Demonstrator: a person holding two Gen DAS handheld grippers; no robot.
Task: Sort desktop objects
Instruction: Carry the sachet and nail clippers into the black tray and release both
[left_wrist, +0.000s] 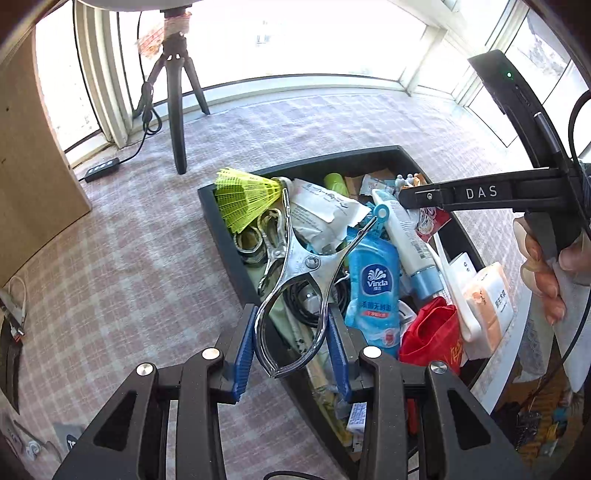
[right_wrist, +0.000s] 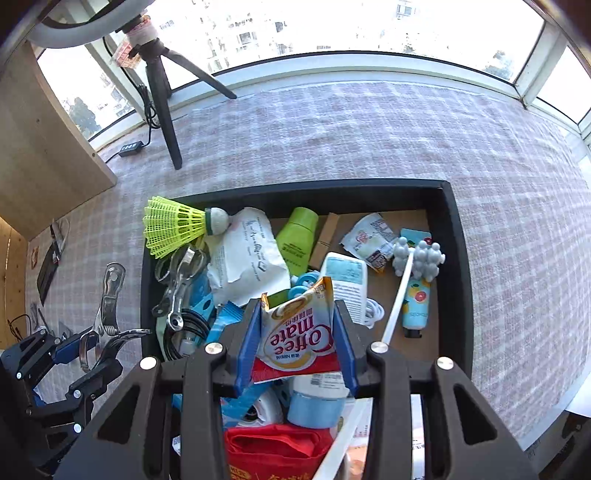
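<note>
Where the left wrist view looks along the left tongs (left_wrist: 291, 343), their blue pads are clenched on the looped handles of a chrome clamp (left_wrist: 295, 273), whose open jaws reach forward over the black tray (left_wrist: 229, 236). Only this view shows a hand (left_wrist: 550, 273) at the right edge gripping the right tool's handle. The right wrist view alone shows what the right tongs (right_wrist: 297, 345) grasp: a Coffee mate sachet (right_wrist: 301, 332), upright between the pads above the tray's clutter. It also shows the left tongs from outside, low at the left, beside the tray over the checked counter (right_wrist: 369, 129). Both tongs point steeply downward. A yellow shuttlecock (right_wrist: 177, 225) lies across the tray's far left corner, near a white pouch (right_wrist: 247, 258).
</note>
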